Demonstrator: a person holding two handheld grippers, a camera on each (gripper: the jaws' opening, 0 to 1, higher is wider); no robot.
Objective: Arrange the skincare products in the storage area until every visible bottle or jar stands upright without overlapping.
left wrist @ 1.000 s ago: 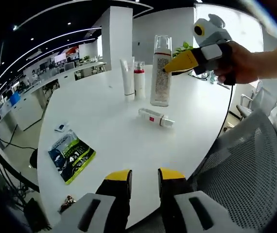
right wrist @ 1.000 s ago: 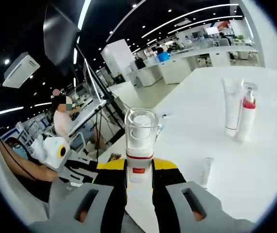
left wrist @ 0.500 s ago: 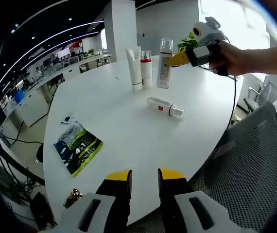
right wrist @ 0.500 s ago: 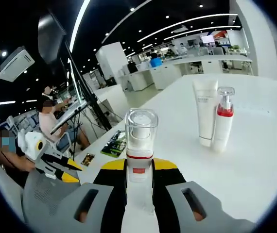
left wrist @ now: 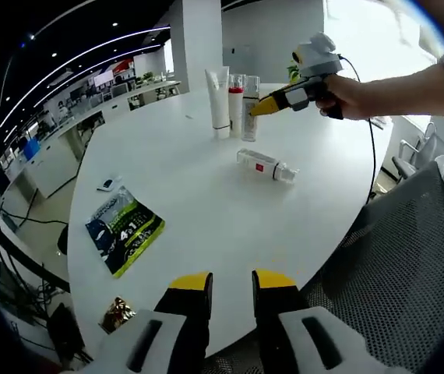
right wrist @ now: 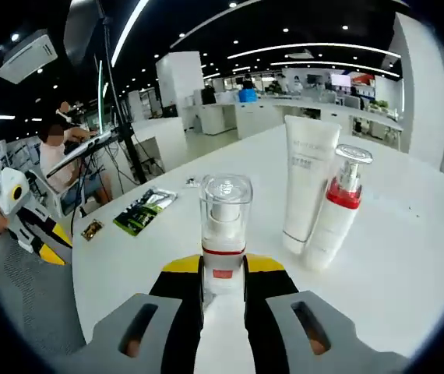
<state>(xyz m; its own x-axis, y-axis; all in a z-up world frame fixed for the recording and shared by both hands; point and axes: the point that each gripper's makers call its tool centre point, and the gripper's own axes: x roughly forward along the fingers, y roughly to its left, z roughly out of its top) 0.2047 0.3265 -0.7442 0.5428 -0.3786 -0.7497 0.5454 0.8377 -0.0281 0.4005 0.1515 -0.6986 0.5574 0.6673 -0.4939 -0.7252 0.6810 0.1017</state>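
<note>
The right tongs (right wrist: 223,292) are pinched shut on a clear pump bottle (right wrist: 224,234). They hold it up straight, likely so it can be stood down next to the two that stand already. Just beside it are a white tube (right wrist: 308,183) standing on its cap and a pump bottle with a red band (right wrist: 333,210). These two are side by side and look like they touch.

The left tongs (left wrist: 230,287) hold nothing. Their jaws are a little way open, and they hang over the near edge of the white table (left wrist: 191,218). From here you can see the right tongs far off by the far edge, bringing the clear bottle up close to the tube and the red-band bottle.

One small clear bottle (left wrist: 266,166) lies on its side near the middle of the table. I think it needs standing up next. A green packet (left wrist: 124,231) and a small flat thing (left wrist: 107,185) lie near the left edge.
</note>
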